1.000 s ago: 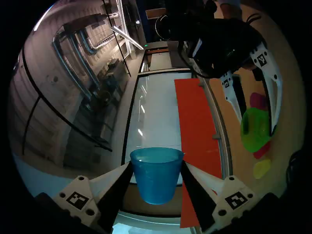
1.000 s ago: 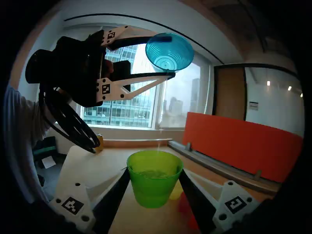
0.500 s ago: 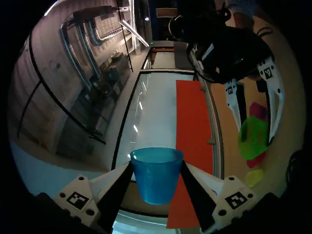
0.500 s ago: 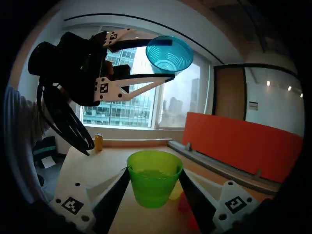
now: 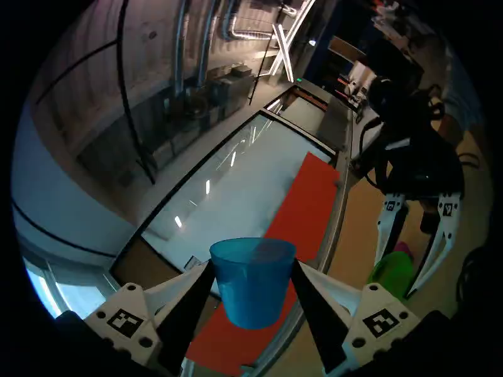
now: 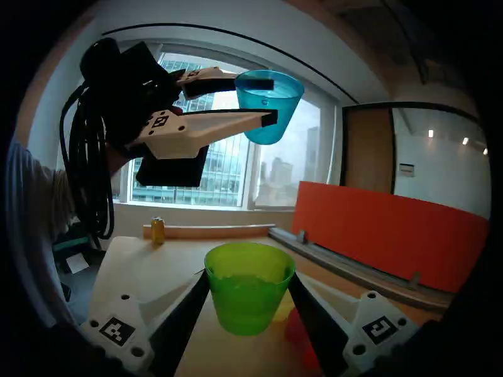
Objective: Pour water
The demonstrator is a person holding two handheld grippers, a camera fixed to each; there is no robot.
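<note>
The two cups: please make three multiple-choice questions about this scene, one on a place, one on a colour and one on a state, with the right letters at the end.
1. In the right gripper view, where is the blue cup relative to the green cup?
A. Higher up
B. Underneath it
C. Inside it

2. What colour is the long panel behind the table?
A. White
B. Black
C. Orange

3. How is the left gripper?
A. Open and empty
B. Shut on the blue cup
C. Shut on a can

Answers:
1 A: it sits well above the green one in that picture.
2 C: it shows bright orange in both views.
3 B: both fingers press on the cup's sides.
</note>
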